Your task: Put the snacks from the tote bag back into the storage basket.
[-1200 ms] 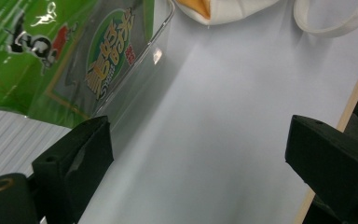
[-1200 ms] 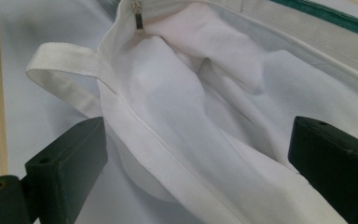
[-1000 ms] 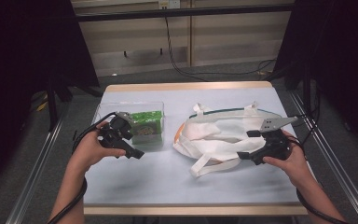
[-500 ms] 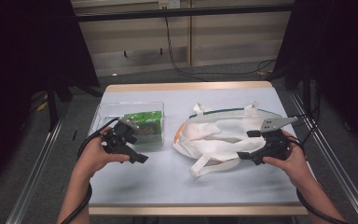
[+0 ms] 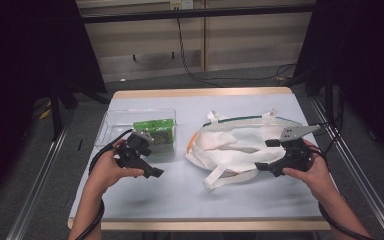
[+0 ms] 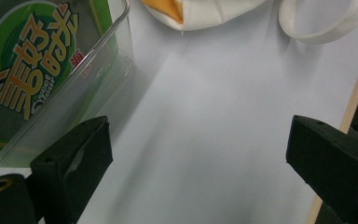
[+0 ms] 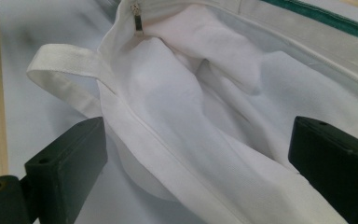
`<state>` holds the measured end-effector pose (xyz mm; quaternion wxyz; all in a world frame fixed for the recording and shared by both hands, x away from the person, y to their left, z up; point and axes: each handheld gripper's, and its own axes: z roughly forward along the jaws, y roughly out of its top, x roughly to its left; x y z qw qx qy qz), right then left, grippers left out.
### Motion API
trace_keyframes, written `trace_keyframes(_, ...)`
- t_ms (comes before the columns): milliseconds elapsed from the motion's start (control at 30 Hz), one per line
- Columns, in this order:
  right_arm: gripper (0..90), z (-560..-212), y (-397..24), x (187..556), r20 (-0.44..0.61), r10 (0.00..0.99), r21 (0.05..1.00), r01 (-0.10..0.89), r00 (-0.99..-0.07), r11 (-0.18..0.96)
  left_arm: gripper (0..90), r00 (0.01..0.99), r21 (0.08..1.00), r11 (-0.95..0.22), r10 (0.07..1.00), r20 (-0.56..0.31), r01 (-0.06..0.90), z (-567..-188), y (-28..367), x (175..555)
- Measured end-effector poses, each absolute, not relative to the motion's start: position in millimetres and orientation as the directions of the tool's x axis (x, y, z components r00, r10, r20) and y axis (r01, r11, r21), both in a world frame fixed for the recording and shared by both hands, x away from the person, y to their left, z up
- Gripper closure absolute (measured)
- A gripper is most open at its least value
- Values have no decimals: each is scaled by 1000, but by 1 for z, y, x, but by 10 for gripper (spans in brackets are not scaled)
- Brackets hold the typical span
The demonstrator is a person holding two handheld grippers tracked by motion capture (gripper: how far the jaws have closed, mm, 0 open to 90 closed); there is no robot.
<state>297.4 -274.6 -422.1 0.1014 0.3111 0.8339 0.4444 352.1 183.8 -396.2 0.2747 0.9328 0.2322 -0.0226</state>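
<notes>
A white cloth bag [image 5: 235, 145] with a green-trimmed mouth lies open on the table's right half. My right gripper [image 5: 266, 156] is open at the bag's right edge. In the right gripper view the jaws [image 7: 198, 144] stand wide over the bag's white lining [image 7: 205, 84], with a strap [image 7: 60, 60] at the left and a zipper pull [image 7: 137, 18] above. A green snack packet [image 5: 155, 131] lies in a clear plastic box [image 5: 112, 122]. My left gripper [image 5: 150, 167] is open just in front of the box, over bare table [image 6: 200, 140], the box wall [image 6: 102, 51] at its left.
The white table [image 5: 180, 200] has a wooden rim. Metal rails run along both sides. Cables lie on the floor beyond the far edge. The bag's loose strap loop [image 5: 220, 177] lies toward the table's front.
My left gripper has drawn back from the clear box toward the table's front and a little to the right. The right gripper and the bag have stayed put.
</notes>
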Motion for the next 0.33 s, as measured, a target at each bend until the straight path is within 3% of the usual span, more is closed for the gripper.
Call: trace_keyframes(333,39,-422,-275,297,107,607,804,428,-787,414,63,899,507,-746,405,-168,431,-416,180,347)
